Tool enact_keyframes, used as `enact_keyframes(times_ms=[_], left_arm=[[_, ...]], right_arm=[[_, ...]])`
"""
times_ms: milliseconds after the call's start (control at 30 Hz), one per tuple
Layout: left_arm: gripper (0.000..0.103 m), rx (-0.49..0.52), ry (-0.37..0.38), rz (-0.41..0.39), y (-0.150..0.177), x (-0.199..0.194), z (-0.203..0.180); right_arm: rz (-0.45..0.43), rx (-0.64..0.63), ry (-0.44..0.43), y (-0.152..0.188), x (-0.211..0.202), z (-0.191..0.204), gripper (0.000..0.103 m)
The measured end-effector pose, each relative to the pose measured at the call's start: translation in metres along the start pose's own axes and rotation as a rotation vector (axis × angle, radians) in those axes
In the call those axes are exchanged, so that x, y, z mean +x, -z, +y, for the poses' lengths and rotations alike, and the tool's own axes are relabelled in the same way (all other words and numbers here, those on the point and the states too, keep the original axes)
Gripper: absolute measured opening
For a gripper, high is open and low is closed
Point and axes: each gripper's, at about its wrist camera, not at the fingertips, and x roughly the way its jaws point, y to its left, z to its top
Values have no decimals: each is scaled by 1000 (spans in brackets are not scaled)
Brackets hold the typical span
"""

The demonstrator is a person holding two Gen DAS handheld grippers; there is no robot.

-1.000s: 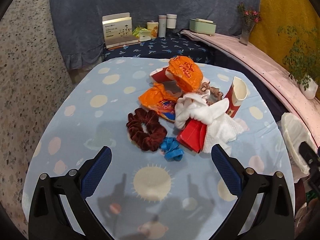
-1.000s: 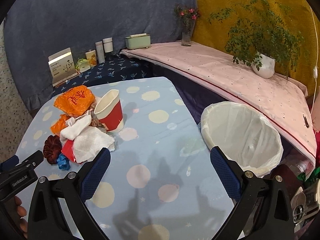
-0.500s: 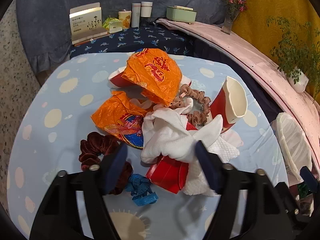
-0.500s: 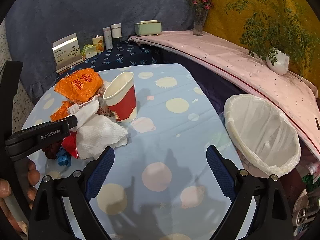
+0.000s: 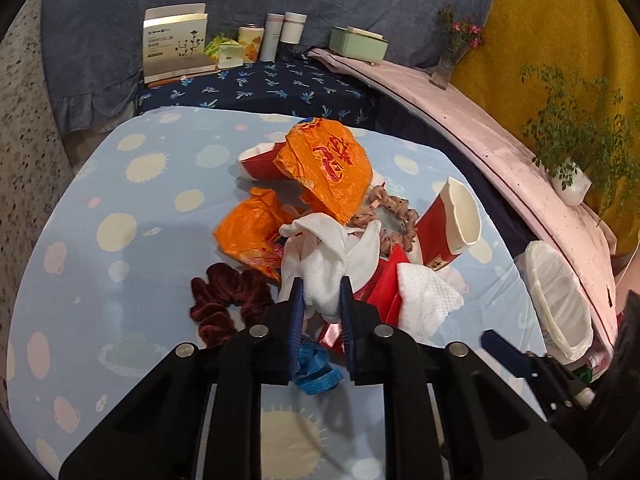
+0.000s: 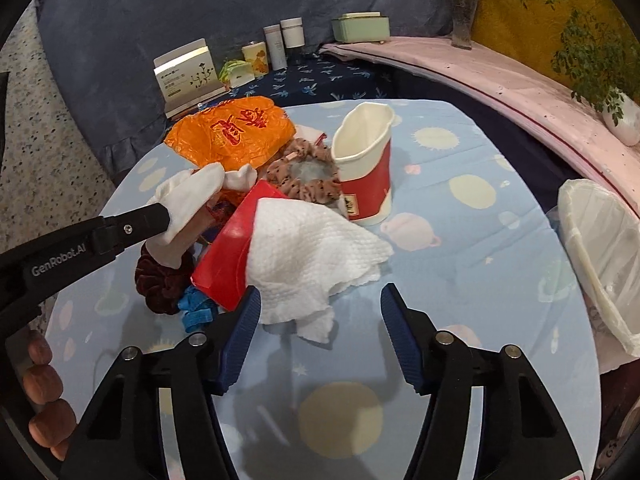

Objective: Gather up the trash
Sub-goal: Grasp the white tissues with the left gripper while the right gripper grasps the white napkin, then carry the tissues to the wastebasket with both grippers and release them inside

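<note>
A trash pile lies mid-table: orange plastic bags [image 5: 326, 168], a red paper cup [image 5: 448, 222], a red carton [image 6: 228, 256], a white paper towel [image 6: 308, 256] and a crumpled white tissue [image 5: 324, 256]. My left gripper [image 5: 320, 300] is shut on the crumpled white tissue; it also shows in the right wrist view [image 6: 184, 204]. My right gripper [image 6: 318, 312] is open, its jaws on either side of the paper towel's near corner, not touching it. The white-lined bin [image 6: 600, 256] stands off the table's right edge.
A maroon scrunchie [image 5: 228, 300], a blue ribbon [image 5: 316, 368] and a brown scrunchie [image 6: 304, 178] lie in the pile. Boxes, jars and a green tin [image 5: 358, 42] stand on the back shelf. A potted plant [image 5: 570, 184] sits on the pink ledge.
My left gripper moved forward into the pile and closed on the white tissue. My right gripper moved left and forward up to the paper towel and narrowed a little.
</note>
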Motion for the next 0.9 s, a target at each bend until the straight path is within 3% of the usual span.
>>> enact_keyframes(times_ms=[100, 367, 600, 900], left_arm=[[17, -8, -5, -11, 0, -6, 6], [17, -6, 1, -16, 2, -14, 7], [17, 9, 23, -38, 3, -30, -8], [17, 78, 67, -72, -3, -53, -57]], right_arm=[[12, -4, -22, -1, 10, 10, 54], [52, -4, -60, 0, 25, 15, 9], [-26, -5, -63, -6, -16, 5, 4], [-160, 34, -20, -24, -82, -38, 4]])
